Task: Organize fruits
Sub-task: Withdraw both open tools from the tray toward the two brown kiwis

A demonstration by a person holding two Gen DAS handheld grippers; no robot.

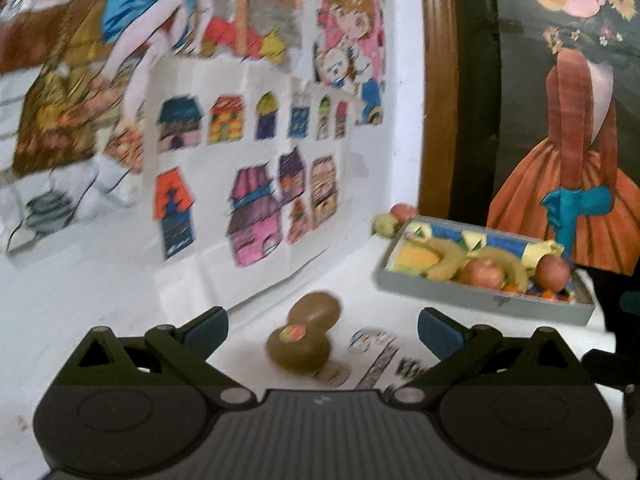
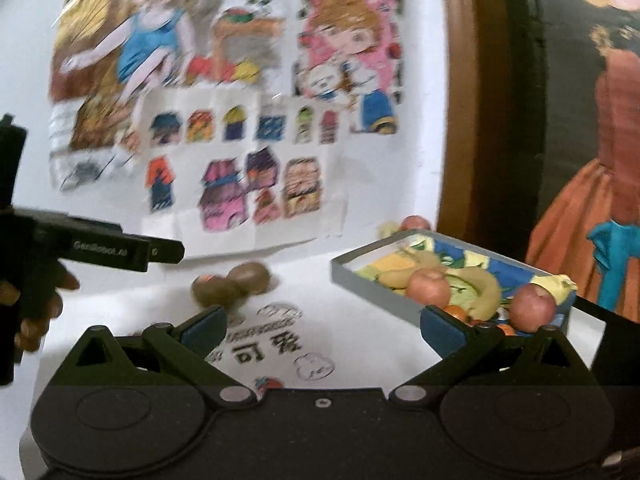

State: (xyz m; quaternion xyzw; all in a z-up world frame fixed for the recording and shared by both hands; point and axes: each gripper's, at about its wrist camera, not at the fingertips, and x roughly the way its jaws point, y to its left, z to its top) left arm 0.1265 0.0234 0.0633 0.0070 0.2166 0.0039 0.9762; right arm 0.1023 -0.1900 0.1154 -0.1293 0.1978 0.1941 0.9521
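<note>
My left gripper has its jaws spread wide, nothing between them. Two brown kiwis lie touching each other on the white tabletop, just ahead of the gap; the nearer one carries a small coloured sticker. My right gripper is likewise wide apart and empty, hovering over printed stickers on the table. From the right wrist view the kiwis sit ahead and to the left, and my left gripper's black body enters from the left edge with my fingers around its handle.

Further right, a grey tray holds bananas, two red apples and small orange fruits, partly hidden. Behind the tray, by the wall, more fruit; blurred, kind unclear. Coloured drawings cover the wall; a framed painting stands at right.
</note>
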